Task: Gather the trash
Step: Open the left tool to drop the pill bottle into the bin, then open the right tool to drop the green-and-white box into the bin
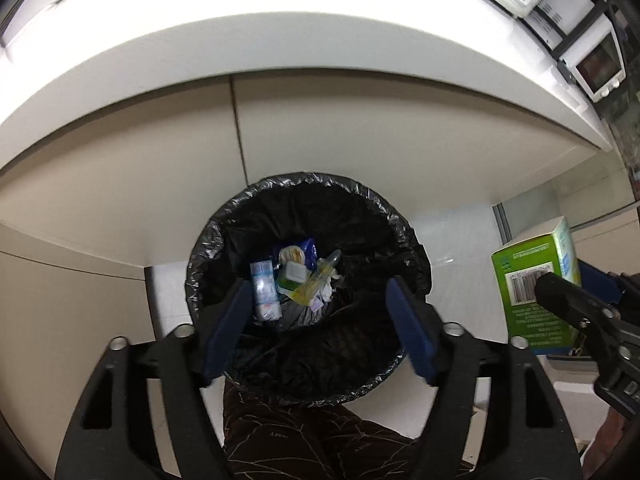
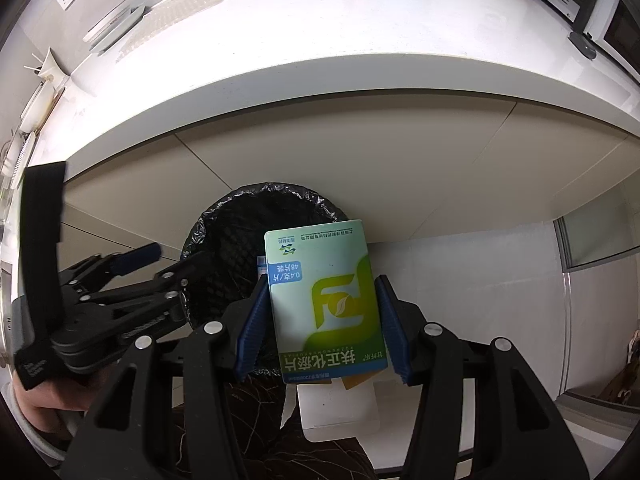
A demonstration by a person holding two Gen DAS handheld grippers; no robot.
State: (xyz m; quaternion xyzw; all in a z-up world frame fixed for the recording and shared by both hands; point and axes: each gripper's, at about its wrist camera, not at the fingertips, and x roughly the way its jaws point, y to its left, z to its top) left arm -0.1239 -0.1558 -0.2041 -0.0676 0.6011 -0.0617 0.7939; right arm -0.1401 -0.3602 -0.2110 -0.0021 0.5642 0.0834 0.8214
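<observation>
From the left wrist, the left tool (image 1: 316, 320) is seen spread wide and empty above a round bin lined with black plastic (image 1: 404, 232) holding wrappers, below the white counter (image 1: 280, 48). From the right wrist, a green-and-white cardboard box (image 2: 326, 300) is clamped in the right tool (image 2: 322, 320), over the bin's right rim.

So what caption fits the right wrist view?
Right gripper holds a green box above the bin.
</observation>
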